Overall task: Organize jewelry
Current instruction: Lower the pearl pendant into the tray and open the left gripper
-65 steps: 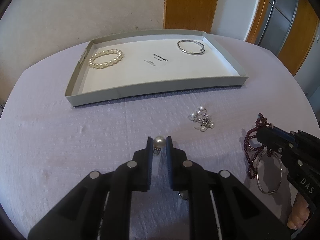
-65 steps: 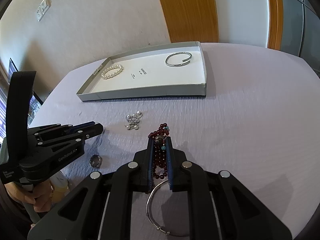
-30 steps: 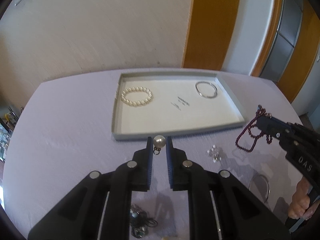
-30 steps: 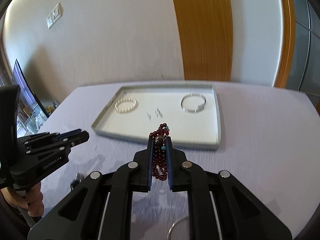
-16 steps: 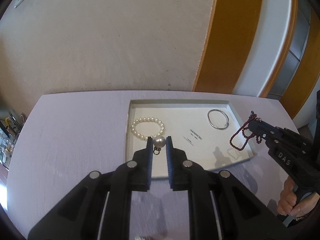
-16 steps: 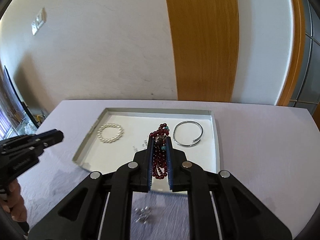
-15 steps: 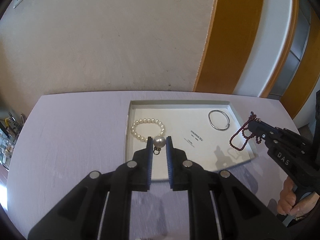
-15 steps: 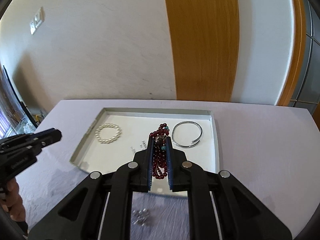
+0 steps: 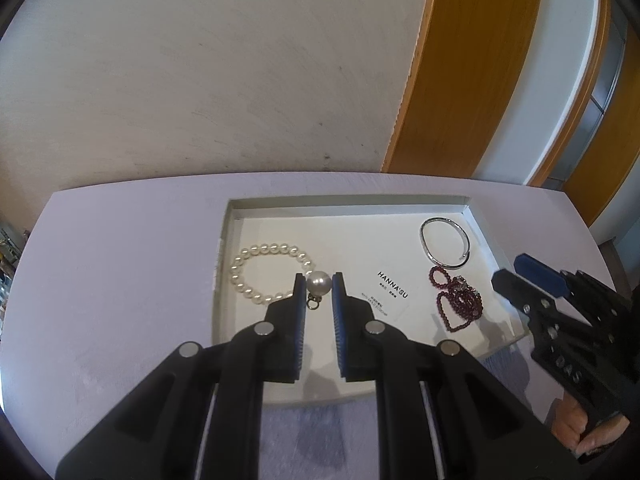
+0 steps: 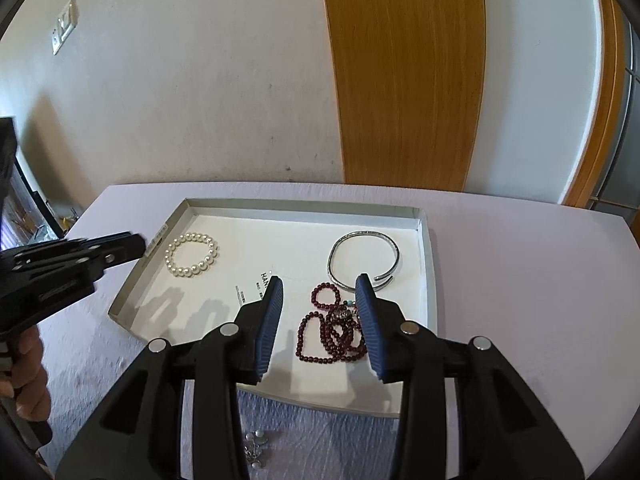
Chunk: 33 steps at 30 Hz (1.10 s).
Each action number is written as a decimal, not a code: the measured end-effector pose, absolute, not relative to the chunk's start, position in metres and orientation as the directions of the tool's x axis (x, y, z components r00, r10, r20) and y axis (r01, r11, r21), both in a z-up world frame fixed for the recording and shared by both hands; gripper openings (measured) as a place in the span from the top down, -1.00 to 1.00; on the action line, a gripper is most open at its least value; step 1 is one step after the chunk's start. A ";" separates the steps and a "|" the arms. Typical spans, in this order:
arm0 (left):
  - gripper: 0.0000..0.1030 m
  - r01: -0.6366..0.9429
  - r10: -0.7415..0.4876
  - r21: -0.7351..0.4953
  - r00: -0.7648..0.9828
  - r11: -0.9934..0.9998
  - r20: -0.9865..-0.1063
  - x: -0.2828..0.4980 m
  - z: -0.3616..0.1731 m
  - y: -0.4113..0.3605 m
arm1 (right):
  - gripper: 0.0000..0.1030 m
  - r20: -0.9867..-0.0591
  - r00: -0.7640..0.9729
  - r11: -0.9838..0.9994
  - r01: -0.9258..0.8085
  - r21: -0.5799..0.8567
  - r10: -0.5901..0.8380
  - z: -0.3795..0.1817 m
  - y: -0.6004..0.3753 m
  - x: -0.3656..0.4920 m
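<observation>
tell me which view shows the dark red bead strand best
The right wrist view: the dark red bead strand lies close and large on the white tray, between the open fingers of the right gripper, every loop clear. The left wrist view shows it smaller, off to the right below the silver bangle.

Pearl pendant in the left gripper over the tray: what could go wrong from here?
1. The pearl pendant is round and pinched only at the tips of the left gripper; it could slip or roll once released.
2. It hangs next to the pearl bracelet, so it may land on it.
3. The right gripper, jaws just opened, stands over the red bead necklace and could snag it.
</observation>
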State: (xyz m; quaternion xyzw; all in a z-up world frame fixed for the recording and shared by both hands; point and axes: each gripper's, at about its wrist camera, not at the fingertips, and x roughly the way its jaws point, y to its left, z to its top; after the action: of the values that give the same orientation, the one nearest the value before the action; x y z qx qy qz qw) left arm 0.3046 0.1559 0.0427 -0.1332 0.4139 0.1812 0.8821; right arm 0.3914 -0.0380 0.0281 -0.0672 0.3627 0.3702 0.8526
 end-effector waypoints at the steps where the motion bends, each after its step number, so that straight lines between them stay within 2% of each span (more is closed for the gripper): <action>1: 0.75 -0.429 0.208 -0.084 0.589 0.899 -0.781 0.308 0.041 0.156 | 0.23 -0.669 0.462 0.716 -0.681 0.153 0.583 0.027 -0.038 0.391; 16: 0.72 -0.399 0.183 -0.062 0.547 0.915 -0.817 0.368 0.005 0.141 | 0.22 -0.684 0.436 0.708 -0.686 0.167 0.585 0.010 -0.049 0.397; 18: 0.50 -0.404 0.184 -0.066 0.549 0.912 -0.815 0.368 0.006 0.141 | 0.22 -0.686 0.434 0.710 -0.682 0.173 0.584 0.009 -0.052 0.399; 19: 0.24 -0.406 0.186 -0.067 0.552 0.911 -0.813 0.366 0.007 0.142 | 0.22 -0.685 0.434 0.710 -0.682 0.174 0.585 0.010 -0.054 0.398; 20: 0.09 -0.411 0.195 -0.063 0.556 0.909 -0.808 0.363 0.010 0.142 | 0.22 -0.685 0.435 0.711 -0.682 0.175 0.585 0.010 -0.055 0.398; 30: 0.06 -0.447 0.248 -0.040 0.568 0.894 -0.785 0.310 0.039 0.147 | 0.22 -0.670 0.455 0.714 -0.681 0.162 0.586 0.024 -0.073 0.371; 33: 0.00 -0.455 0.262 -0.034 0.571 0.890 -0.778 0.284 0.045 0.144 | 0.22 -0.664 0.464 0.718 -0.678 0.160 0.586 0.030 -0.082 0.358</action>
State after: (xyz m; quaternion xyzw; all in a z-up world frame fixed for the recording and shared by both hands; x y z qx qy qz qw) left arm 0.2841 0.1444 0.0452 -0.1158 0.4158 0.2040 0.8787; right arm 0.3582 -0.0816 0.0301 -0.0634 0.3616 0.3703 0.8533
